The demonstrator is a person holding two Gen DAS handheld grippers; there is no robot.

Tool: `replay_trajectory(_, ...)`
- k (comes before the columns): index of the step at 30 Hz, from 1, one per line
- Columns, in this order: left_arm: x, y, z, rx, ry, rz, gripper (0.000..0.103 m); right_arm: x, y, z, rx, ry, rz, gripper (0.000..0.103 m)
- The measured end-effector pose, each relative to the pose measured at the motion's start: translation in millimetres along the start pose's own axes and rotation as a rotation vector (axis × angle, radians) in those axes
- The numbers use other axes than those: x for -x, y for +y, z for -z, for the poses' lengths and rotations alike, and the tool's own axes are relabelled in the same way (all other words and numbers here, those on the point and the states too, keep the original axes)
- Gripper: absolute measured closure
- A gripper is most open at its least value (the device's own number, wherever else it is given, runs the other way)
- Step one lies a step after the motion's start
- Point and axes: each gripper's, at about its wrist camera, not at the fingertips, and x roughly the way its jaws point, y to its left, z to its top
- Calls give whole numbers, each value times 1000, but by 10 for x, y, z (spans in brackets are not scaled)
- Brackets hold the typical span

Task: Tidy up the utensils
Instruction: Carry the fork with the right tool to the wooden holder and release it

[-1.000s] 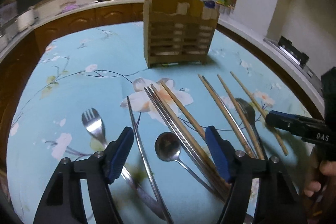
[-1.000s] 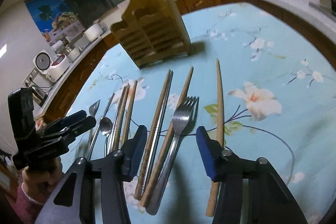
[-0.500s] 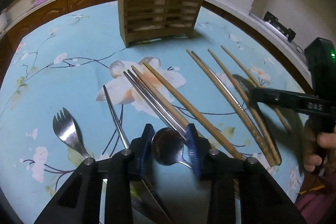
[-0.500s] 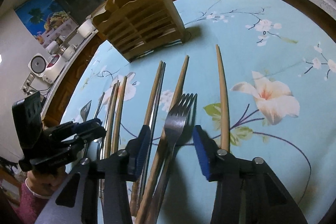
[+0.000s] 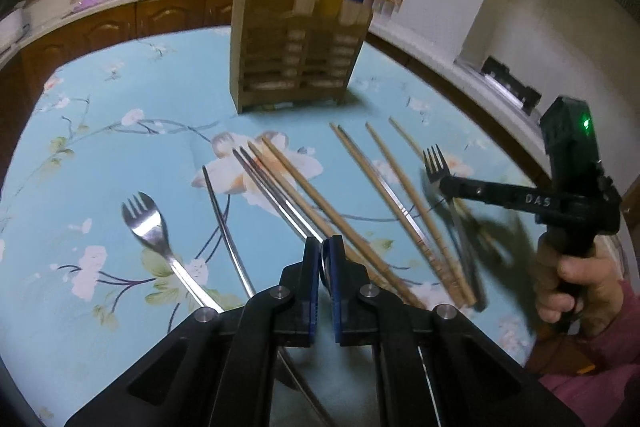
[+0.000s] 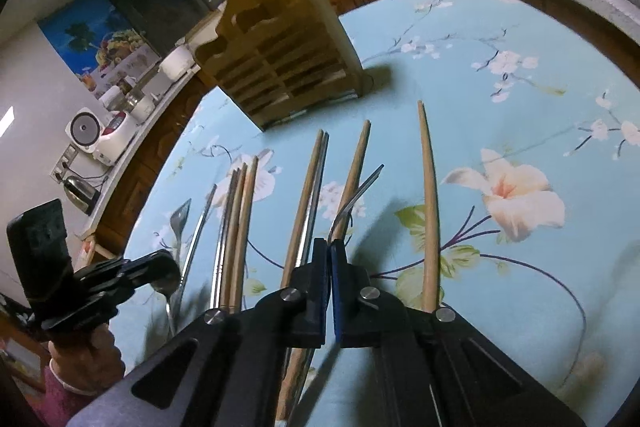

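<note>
While the left gripper (image 5: 325,257) has just pinched shut on the spoon (image 5: 325,263) and the right gripper (image 6: 329,259) on the fork (image 6: 352,205), each grip looks thin (metal is slick); either could twist loose before the wooden holder (image 5: 298,55).

Light blue floral tablecloth (image 5: 132,95), tan wooden utensil holder (image 5: 296,67).

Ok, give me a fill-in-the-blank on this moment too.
The left gripper is shut on a ___.
The right gripper is shut on a ___.
The holder behind the chopsticks is made of ___.
Missing: spoon, fork, wood.
</note>
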Motion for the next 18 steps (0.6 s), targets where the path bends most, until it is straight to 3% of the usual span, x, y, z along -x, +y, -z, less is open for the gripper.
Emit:
replay_trajectory(12, 697, -89, -33, 34, -164, -69, 100, 469, 185, -275, 21, -162, -42, 101)
replay_trajectory(18, 993, -59, -110, 64, -258, -109, 100, 634, 325, -434, 74, -264, -24, 101)
